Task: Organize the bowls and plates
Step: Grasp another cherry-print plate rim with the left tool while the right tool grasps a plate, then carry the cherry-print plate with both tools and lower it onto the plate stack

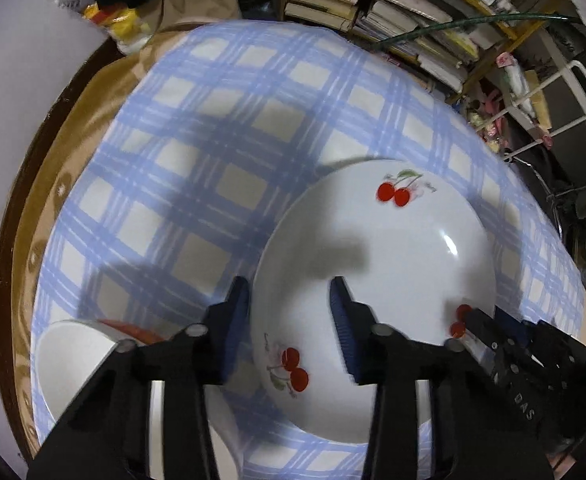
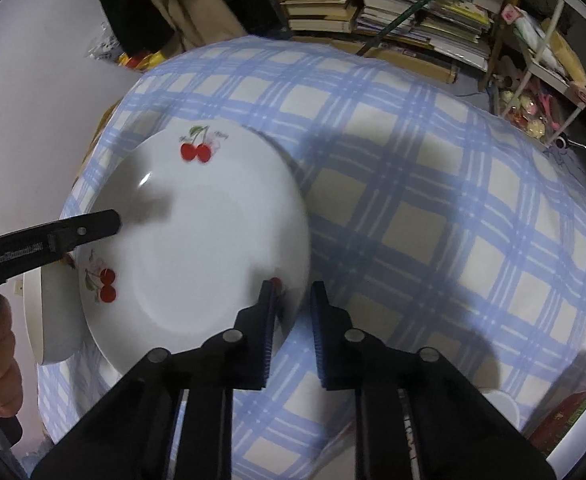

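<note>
A white plate with red cherry prints [image 1: 377, 280] [image 2: 197, 240] lies on the blue checked tablecloth [image 1: 213, 140] [image 2: 433, 220]. My left gripper [image 1: 291, 300] is open, its jaws straddling the plate's left rim, one finger outside and one over the plate. My right gripper [image 2: 293, 300] is open, its jaws straddling the plate's right rim; it also shows in the left wrist view [image 1: 489, 320]. A white bowl [image 1: 81, 364] [image 2: 53, 320] sits just left of the plate. The left gripper's finger [image 2: 77, 232] reaches over the plate in the right wrist view.
A red-and-white dish [image 2: 573, 420] and a white bowl rim [image 2: 501, 404] sit at the near right of the table. Shelves of stacked books [image 1: 393, 12] [image 2: 373, 4] stand behind the table. A white wire rack [image 1: 553, 104] stands at the right.
</note>
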Motion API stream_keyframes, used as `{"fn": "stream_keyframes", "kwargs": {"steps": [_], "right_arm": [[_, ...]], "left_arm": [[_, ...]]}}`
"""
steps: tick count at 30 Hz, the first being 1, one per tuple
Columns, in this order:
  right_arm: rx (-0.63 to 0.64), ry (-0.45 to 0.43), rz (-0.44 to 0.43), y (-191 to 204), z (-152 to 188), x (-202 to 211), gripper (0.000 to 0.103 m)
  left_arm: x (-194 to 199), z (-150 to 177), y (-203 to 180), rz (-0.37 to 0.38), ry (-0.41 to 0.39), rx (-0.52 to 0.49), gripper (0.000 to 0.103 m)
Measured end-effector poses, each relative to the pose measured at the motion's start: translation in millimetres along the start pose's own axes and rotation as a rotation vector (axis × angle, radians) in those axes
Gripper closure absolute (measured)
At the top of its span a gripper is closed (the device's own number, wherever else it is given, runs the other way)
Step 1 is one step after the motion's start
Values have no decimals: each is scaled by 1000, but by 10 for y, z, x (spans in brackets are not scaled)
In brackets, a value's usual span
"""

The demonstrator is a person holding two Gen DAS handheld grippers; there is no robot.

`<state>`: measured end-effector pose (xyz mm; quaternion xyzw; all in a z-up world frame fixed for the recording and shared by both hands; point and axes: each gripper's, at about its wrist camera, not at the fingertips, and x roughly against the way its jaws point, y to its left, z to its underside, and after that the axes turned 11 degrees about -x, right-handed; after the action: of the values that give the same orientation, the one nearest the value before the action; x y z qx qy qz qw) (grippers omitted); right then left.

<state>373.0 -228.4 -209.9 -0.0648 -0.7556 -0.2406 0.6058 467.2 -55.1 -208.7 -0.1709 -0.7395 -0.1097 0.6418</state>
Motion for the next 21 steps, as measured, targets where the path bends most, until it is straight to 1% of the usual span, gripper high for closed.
{"fn": "stream_keyframes", "kwargs": {"steps": [4,7,9,11,14,16,21], "right_arm": [[-15,-20,16,25,2,16,88],[-29,-38,2,4,-3,81,90],[-44,-45,10,-14,-4,133,91],[-58,-57,-7,-59,-3,207,91],[-74,-64,-29,-127,-6,313,92],[-61,-71,-33,-143,5,393,92],[-62,-99,-65,-177,44,608,92]], "left_arm": [[8,27,-47,-48,4,2,73],[36,65,-65,-47,4,3,74],[55,113,-120,-34,16,-24,74],[98,150,-169,-32,17,-52,74],[221,220,-223,3,-5,-66,74],[327,247,-244,19,-30,-76,74],[606,305,-302,12,-104,-110,79]]}}
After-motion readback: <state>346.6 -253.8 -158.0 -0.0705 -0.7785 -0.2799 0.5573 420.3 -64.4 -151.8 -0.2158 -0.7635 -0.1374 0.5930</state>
